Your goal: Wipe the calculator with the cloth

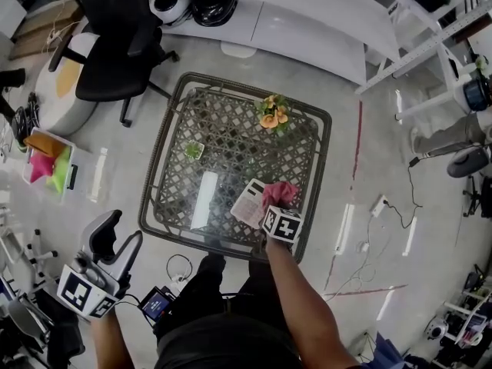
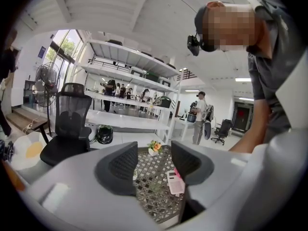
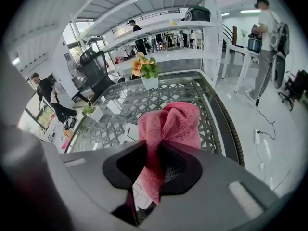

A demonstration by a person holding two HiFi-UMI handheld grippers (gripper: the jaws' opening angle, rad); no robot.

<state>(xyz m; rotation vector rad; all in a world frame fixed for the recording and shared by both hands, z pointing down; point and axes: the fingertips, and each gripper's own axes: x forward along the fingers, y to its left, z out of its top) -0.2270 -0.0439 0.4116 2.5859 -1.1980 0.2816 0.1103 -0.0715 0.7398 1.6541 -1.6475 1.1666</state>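
A white calculator (image 1: pixel 249 203) lies near the front right of the glass-topped wicker table (image 1: pixel 165 156). My right gripper (image 1: pixel 278 207) hangs over the calculator's right edge, pointing steeply down, shut on a pink cloth (image 1: pixel 280 193). In the right gripper view the cloth (image 3: pixel 171 126) bulges out past the jaws, and a bit of the calculator (image 3: pixel 140 197) shows under it. My left gripper (image 1: pixel 121 234) is off the table at the lower left, open and holding nothing. In the left gripper view, the calculator (image 2: pixel 175 182) shows far off between its fingers (image 2: pixel 120 170).
On the table stand a pot of orange flowers (image 1: pixel 273 112) at the far right and a small green plant (image 1: pixel 194 151). A white strip (image 1: pixel 204 200) shows left of the calculator. A black office chair (image 1: pixel 115 44) stands beyond the table's left corner. Cables (image 1: pixel 178 267) lie on the floor.
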